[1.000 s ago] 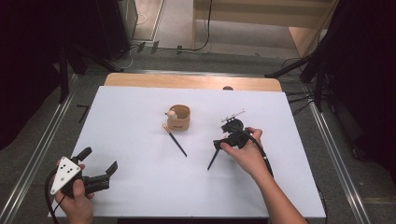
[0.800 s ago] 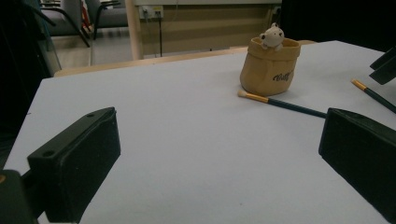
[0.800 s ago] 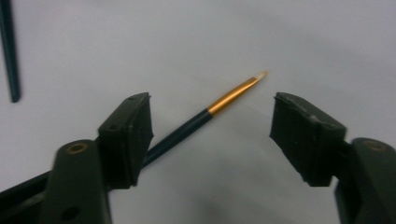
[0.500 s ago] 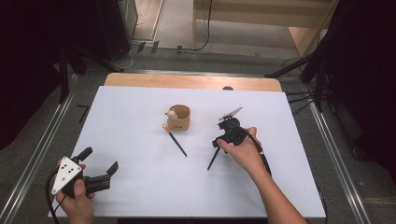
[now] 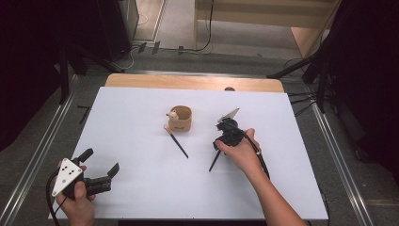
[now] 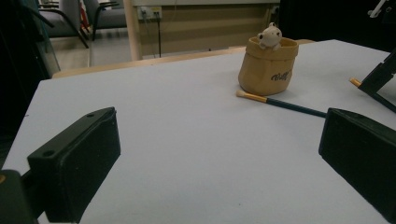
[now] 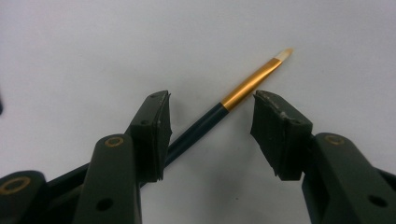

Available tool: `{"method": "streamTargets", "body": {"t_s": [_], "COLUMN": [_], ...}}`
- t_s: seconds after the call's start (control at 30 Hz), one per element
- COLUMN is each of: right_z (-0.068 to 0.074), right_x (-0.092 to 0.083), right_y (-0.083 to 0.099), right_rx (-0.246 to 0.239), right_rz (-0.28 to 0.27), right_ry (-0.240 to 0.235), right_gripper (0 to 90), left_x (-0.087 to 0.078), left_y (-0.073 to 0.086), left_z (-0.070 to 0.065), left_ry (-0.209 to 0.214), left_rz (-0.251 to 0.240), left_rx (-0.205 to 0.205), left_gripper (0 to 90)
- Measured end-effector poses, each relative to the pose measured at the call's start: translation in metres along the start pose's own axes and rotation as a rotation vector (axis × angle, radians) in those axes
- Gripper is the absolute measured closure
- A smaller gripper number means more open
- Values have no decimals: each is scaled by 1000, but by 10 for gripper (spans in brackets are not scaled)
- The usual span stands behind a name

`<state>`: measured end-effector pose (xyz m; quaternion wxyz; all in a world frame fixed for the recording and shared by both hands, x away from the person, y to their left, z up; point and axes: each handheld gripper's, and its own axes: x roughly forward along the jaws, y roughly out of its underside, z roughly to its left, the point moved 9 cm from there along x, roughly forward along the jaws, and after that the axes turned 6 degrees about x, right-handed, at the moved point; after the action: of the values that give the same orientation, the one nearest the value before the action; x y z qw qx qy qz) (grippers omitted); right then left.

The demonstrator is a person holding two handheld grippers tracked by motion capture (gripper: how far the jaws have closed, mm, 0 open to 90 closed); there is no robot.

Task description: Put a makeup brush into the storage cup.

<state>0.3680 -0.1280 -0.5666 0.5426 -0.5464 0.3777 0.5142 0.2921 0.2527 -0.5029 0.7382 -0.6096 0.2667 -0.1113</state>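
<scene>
From the high view, a white table (image 5: pixel 141 188) is seen with a small tan pot (image 5: pixel 180 118) near its middle, a little bear figure (image 5: pixel 172 114) perched on its rim. One dark brush (image 5: pixel 176 141) lies just in front of the pot; a second brush (image 5: pixel 215 161) lies to the right, under the right gripper (image 5: pixel 227 129), which is held low over its upper end. The left gripper (image 5: pixel 99 165) is held at the near left corner, well apart from everything — jaws spread.

From the left gripper view, wide-open jaws are shown framing bare table, the pot (image 6: pixel 267 65) and brush (image 6: pixel 280 103) beyond.

From the right gripper view, the jaws are parted around the gold-banded brush (image 7: pixel 224 105) lying between them — not pinched.
</scene>
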Motion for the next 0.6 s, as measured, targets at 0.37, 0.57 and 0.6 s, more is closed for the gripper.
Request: {"method": "streamTargets", "body": {"t_s": [0.37,0.57,0.6], "right_z": [-4,-8,-8], "right_x": [1,1,0], "right_y": [-1,-1,-1], "right_rx": [-10,-38,-37], "right_rz": [7,6,3], "right_ry": [79,69,69], "right_gripper": [683,853,853], "left_x": [1,2,3], "left_y": [0,1,1], "left_z": [-1,-3,-3], "left_ry": [6,6,9], "left_rz": [3,17,18], "left_rx": [0,13,19], "left_gripper": [0,0,0]}}
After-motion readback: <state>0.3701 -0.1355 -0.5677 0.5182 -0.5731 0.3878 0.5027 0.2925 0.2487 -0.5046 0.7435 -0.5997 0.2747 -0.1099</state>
